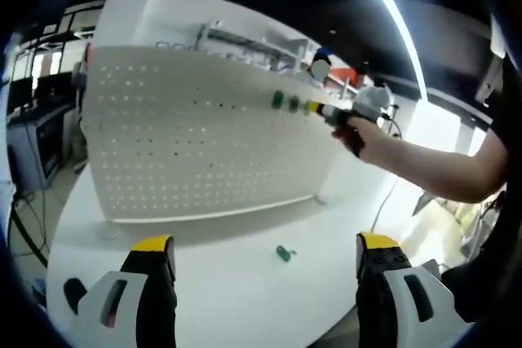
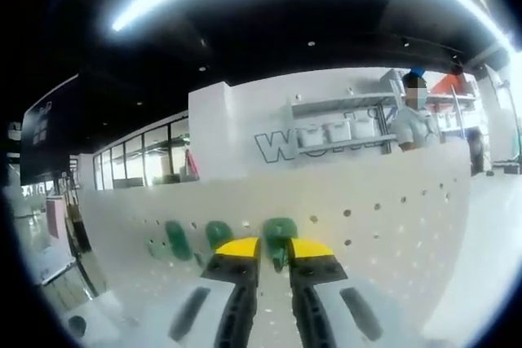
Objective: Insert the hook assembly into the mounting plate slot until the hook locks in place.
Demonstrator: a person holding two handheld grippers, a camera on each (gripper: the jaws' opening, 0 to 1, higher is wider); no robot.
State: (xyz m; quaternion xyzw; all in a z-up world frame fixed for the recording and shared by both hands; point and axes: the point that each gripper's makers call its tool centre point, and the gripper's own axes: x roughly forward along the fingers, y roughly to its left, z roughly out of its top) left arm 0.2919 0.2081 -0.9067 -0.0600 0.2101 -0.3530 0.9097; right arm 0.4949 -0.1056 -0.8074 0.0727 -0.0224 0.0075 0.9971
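Observation:
A white pegboard (image 1: pixel 196 136) stands upright on the white table (image 1: pixel 245 299). Two green hooks (image 1: pixel 277 100) sit in its upper right holes. The right gripper (image 1: pixel 320 108) comes in from the right, held by a hand, its yellow tips against the board beside those hooks. In the right gripper view my right gripper (image 2: pixel 275 248) is shut on a green hook (image 2: pixel 280 235) pressed to the pegboard (image 2: pixel 391 218); two more green hooks (image 2: pixel 217 234) are mounted to its left. My left gripper (image 1: pixel 265 244) is open low over the table. A loose green hook (image 1: pixel 283 253) lies on the table between its jaws.
The person's forearm (image 1: pixel 432 173) reaches across from the right. A desk with monitors (image 1: pixel 33 120) stands left of the table. Shelves with bins (image 2: pixel 342 132) and a standing person (image 2: pixel 412 116) are behind the board.

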